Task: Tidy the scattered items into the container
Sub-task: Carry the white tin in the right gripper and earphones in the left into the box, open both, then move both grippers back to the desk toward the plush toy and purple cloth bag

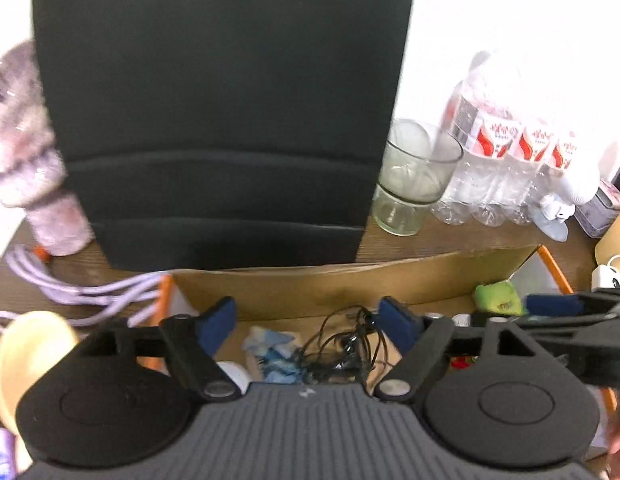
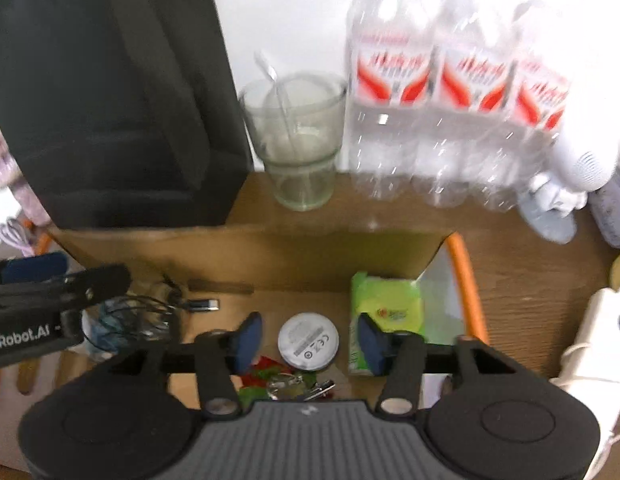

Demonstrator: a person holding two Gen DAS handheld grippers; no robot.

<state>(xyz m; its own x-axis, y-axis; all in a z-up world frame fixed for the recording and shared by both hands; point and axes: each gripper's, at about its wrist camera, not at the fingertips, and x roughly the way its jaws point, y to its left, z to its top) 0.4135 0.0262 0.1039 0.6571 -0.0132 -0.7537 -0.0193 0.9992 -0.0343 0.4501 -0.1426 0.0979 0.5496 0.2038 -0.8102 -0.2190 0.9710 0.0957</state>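
Observation:
A cardboard box (image 1: 310, 284) with an orange rim lies under both grippers. My left gripper (image 1: 305, 320) stands open over its left half, with nothing pressed between the pads. Below it lie a tangle of black cable (image 1: 350, 348) and a crumpled blue item (image 1: 273, 352). My right gripper (image 2: 310, 336) is open over the right half of the box (image 2: 269, 256). Under it are a round silver disc (image 2: 307, 340), a green tissue packet (image 2: 386, 308), a key ring (image 2: 293, 386) and red and green pieces (image 2: 261, 372). A small black stick (image 2: 203, 305) lies near the back wall.
Behind the box stand a tall black case (image 1: 221, 112), a glass (image 1: 414, 176) and several water bottles (image 1: 506, 148). A plush toy (image 1: 25, 140), a purple cable (image 1: 89, 292) and a pale yellow round object (image 1: 29, 352) are at the left. A white corded device (image 2: 598, 340) lies at the right.

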